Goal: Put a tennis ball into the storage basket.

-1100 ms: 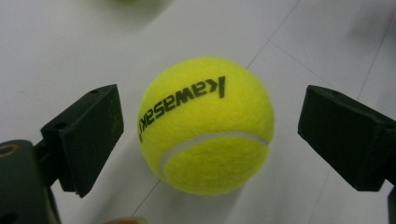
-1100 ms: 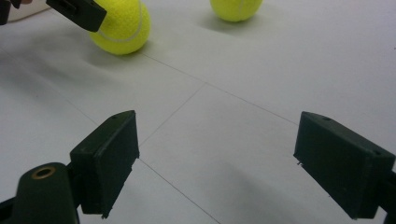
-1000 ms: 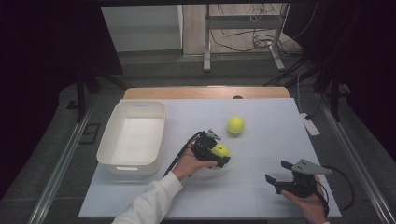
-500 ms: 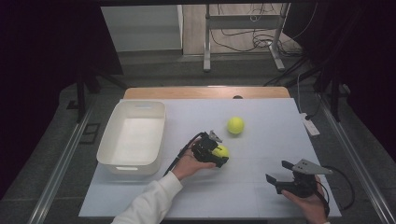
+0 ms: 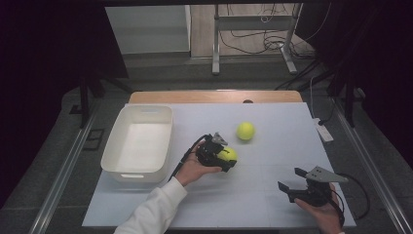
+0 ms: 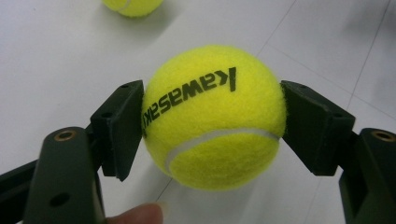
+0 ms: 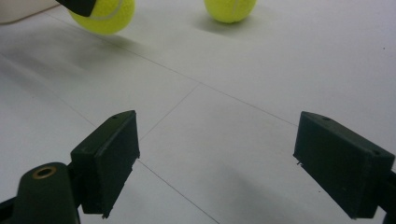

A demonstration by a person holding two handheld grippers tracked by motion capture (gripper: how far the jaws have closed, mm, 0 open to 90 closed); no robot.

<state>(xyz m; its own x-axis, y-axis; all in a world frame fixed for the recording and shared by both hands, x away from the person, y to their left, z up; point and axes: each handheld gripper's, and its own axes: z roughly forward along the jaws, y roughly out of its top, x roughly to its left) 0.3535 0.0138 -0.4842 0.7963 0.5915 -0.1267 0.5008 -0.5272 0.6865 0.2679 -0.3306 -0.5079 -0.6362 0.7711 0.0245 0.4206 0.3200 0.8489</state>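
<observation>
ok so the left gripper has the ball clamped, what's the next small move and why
Probably lift it a little off the table. The left gripper has its pads pressed on both sides of the tennis ball, which sits low over the table; the white bin stands to the left, the likely drop spot.

Light is falling from above onto the white table [image 5: 272,204], leaving the room around it sinking into darkness — edges nearly black. The 2 gripper views are showing soft shadows under each tennis ball [image 6: 212,114], and the far ball [image 7: 230,8] is blurring slightly.
</observation>
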